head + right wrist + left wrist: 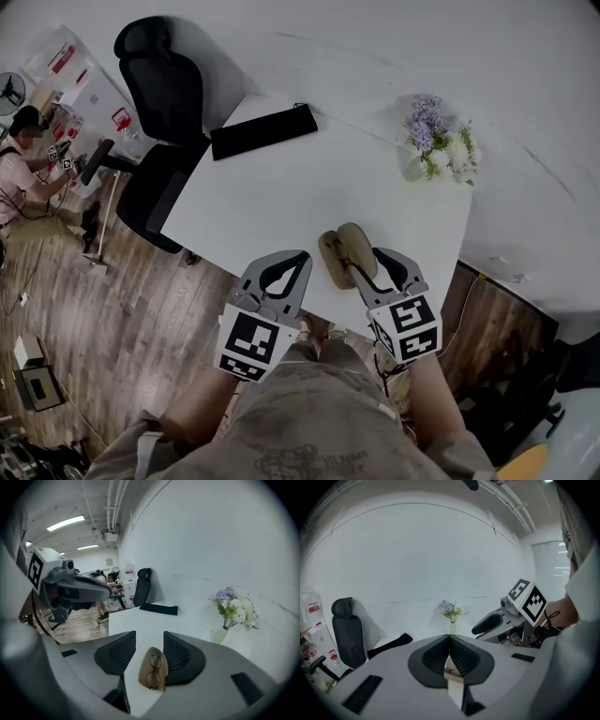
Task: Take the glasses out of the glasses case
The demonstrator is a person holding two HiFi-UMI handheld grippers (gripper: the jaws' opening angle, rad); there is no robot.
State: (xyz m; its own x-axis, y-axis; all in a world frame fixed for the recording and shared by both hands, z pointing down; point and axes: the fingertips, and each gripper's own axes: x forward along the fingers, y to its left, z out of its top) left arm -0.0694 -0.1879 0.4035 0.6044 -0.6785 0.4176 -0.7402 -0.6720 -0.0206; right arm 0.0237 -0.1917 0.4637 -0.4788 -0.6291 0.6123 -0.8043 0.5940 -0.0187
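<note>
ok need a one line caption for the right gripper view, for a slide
Right gripper, jaws apart, lined up on the open glasses case with the glasses inside, on the white table.

Left claw jaws together, right claw jaws apart

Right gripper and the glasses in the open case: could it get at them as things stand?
Probably yes. The case lies open on the table with the glasses bare inside. The right gripper has its jaws apart right at the case, with nothing between.
</note>
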